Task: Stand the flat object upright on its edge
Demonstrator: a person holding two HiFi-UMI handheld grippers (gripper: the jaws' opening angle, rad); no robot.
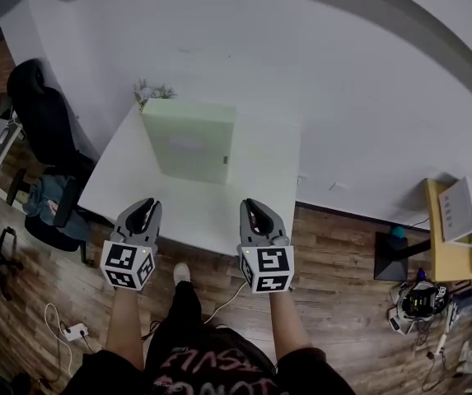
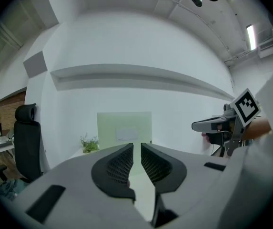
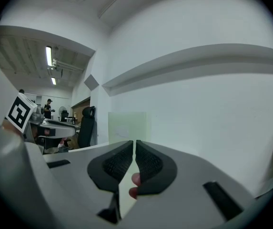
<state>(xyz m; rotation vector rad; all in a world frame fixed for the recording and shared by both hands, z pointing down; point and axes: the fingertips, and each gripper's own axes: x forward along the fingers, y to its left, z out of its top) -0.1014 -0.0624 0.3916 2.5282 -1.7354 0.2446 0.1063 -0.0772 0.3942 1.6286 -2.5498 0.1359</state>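
Tabletop [image 1: 128,183] fills the middle of the head view. Toward its upper centre stands the pale green flat box [image 1: 190,142], apparently already on edge — likely stiff, light and smooth-sided, best pinched at both side edges. At lower left, the left gripper [image 1: 145,206] is closing on nothing; the right gripper [image 1: 252,206] — jaws together, empty.

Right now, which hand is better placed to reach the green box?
Left, but only slightly: the green box stands upright toward the left of the table, nearer the left gripper than the right gripper. Both hold nothing; the left fingers are closing.
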